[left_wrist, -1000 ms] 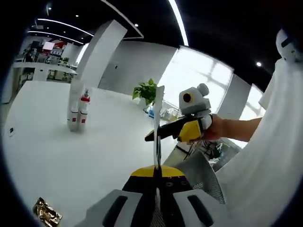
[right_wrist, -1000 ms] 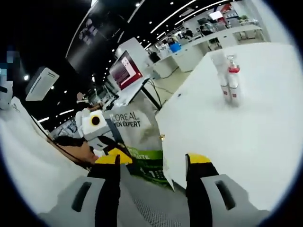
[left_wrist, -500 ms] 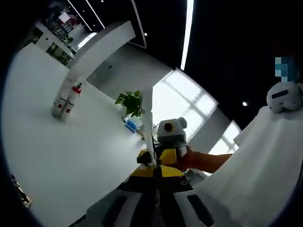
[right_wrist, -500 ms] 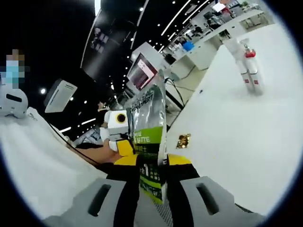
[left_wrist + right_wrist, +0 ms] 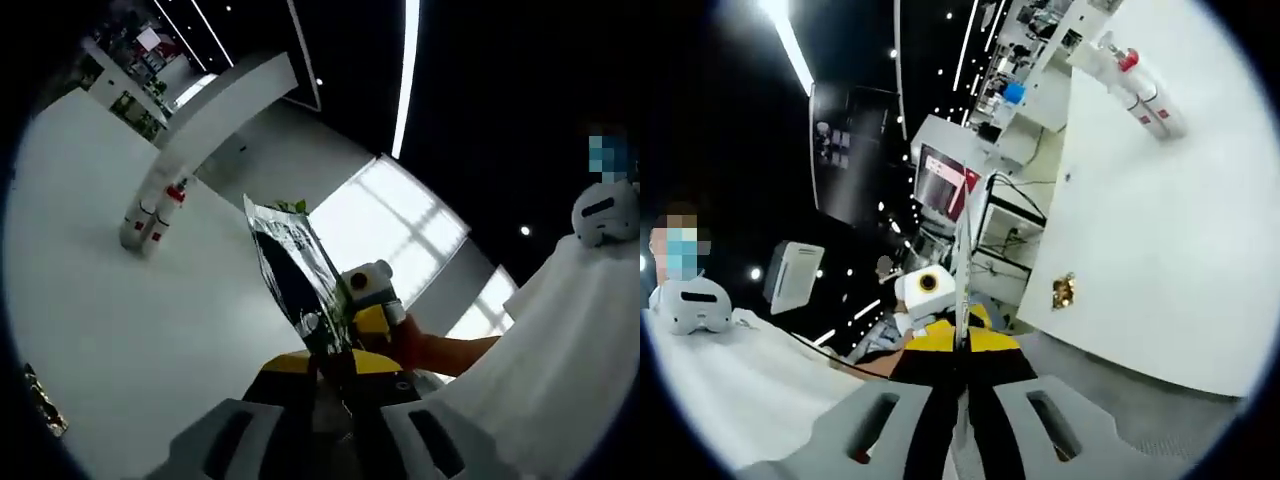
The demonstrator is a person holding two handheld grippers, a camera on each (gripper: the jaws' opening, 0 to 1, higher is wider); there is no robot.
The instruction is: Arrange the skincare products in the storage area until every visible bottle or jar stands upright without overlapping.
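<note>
The foil sachet [image 5: 297,290] is pinched off the white bench [image 5: 130,330] between the closed left gripper [image 5: 333,368] and right gripper [image 5: 962,352], while two upright bottles [image 5: 150,218] are seen far across it.

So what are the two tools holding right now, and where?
Both grip one flat foil pouch off the table: left tool and right tool pinch its lower edge.

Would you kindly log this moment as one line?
left gripper: shut on shiny foil sachet | right gripper: shut on sachet | white bottles: upright on white table
</note>
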